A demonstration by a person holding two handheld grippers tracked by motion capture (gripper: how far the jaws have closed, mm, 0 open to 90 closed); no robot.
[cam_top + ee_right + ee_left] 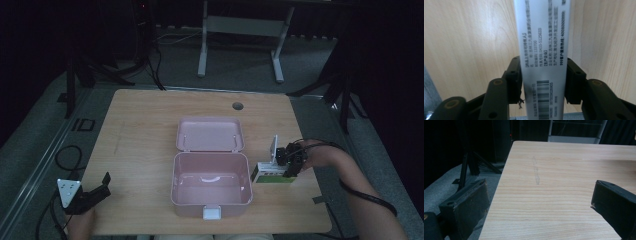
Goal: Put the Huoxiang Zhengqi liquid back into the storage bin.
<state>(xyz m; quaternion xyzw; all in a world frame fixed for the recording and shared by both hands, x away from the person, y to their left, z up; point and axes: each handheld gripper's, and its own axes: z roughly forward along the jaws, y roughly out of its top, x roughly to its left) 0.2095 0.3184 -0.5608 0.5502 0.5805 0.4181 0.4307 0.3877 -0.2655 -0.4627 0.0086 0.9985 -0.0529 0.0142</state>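
Observation:
A white carton with a green side [267, 174] lies on the wooden table [140, 130], just right of an open pink box [175, 181]. My right gripper [290, 167] reaches it from the right and is shut on it. In the right gripper view both black pads [514, 75] press the long sides of the carton [541, 37], whose top face carries printed text and a barcode. The pink box's lid [210, 134] lies flat behind it, and the tub looks empty. My left gripper [106, 185] rests at the table's front left corner, open, with bare wood between its jaws [539, 195].
The pink box has a grey latch [212, 214] at its front, near the table's front edge. A round cable hole [237, 106] sits at the table's far side. A white desk frame [240, 30] and dark stand legs [125, 75] stand on the floor beyond.

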